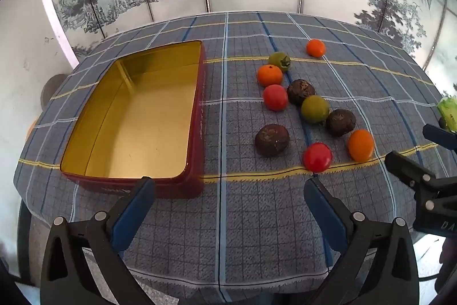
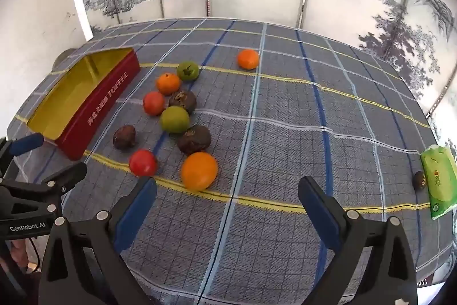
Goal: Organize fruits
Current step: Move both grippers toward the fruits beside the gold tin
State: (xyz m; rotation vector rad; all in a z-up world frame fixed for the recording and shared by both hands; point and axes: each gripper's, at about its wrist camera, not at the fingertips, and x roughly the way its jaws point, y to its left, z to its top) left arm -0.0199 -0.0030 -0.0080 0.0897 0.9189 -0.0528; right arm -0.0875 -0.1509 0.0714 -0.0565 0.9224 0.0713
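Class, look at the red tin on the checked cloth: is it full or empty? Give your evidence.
Empty. The red tin shows its bare gold floor and walls, with no lid on it; all the fruits lie outside it on the cloth.

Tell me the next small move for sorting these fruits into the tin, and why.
Probably lower the right gripper onto the nearest orange fruit. Both grippers are open and hold nothing, the tin has nothing in it, and all the fruits lie loose on the tablecloth. That orange one sits closest ahead of the right gripper's fingers, clear on its near side.
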